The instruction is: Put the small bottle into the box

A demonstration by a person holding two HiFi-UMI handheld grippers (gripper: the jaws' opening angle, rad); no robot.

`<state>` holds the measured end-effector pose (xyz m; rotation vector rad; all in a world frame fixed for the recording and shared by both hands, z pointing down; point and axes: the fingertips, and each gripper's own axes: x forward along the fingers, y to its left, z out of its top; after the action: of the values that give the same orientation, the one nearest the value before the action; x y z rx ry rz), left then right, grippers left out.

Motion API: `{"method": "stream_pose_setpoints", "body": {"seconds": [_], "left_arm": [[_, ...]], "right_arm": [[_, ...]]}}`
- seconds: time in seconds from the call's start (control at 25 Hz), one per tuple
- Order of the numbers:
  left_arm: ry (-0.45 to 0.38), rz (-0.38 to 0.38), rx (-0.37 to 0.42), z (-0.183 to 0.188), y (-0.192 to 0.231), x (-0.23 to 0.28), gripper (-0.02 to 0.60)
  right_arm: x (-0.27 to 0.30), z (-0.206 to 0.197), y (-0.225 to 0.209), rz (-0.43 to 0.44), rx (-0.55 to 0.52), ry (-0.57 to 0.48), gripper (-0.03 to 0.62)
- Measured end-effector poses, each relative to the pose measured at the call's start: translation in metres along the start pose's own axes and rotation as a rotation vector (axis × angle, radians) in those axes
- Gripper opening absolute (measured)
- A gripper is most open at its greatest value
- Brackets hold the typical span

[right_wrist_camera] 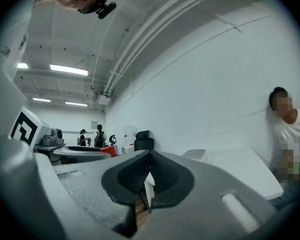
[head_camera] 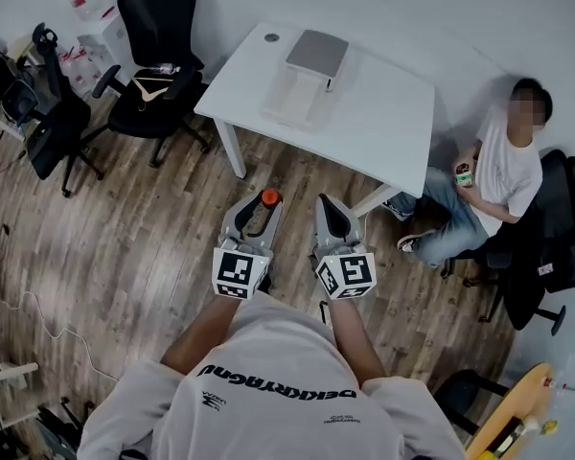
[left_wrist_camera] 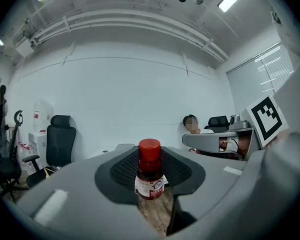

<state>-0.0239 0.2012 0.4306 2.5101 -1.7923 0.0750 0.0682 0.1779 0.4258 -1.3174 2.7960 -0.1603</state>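
The left hand-held gripper [head_camera: 258, 211] is closed on the small bottle [head_camera: 269, 197]. In the left gripper view the bottle [left_wrist_camera: 150, 171] stands upright between the two dark pads, which press on its sides. It has a red cap, dark contents and a white and red label. The jaws stand fairly wide apart, as far as the bottle's body keeps them. In the head view only the cap shows, at the tip of this hand-held gripper, up in the air above the wooden floor [head_camera: 144, 247].

The right hand-held gripper [head_camera: 332, 209] is held just beside the left one, at about the same height. Its jaws [right_wrist_camera: 147, 176] are drawn together, with only a thin slit between the pads, and they hold nothing.

The box [head_camera: 295, 92] sits on the white surface [head_camera: 383, 118] ahead of the person, well apart from the bottle. It is pale, and a grey flat panel sits at its far end. A small round thing [head_camera: 271, 37] lies near the surface's far left corner.

A person [head_camera: 506, 171] in a white shirt and jeans sits by the wall to the right of the surface. Black office chairs [head_camera: 158, 56] stand to its left.
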Motion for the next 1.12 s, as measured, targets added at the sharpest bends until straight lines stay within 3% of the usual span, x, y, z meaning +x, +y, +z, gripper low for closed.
{"method": "stream_pose_setpoints", "body": {"seconds": [0.6,0.76,1.12], "left_arm": [[0.022,-0.120,-0.008,0.011,0.101,0.104,0.138],[0.022,-0.152,-0.048,0.016,0.107,0.124,0.138],[0.036,-0.177,-0.057,0.017,0.121,0.159,0.138]], "right_arm": [[0.131,0.016,-0.030,-0.134,-0.014,0.000,-0.002],[0.142,0.022,-0.040,-0.169,-0.026,0.006,-0.002],[0.169,0.024,-0.061,-0.207,-0.027,0.013,-0.002]]}}
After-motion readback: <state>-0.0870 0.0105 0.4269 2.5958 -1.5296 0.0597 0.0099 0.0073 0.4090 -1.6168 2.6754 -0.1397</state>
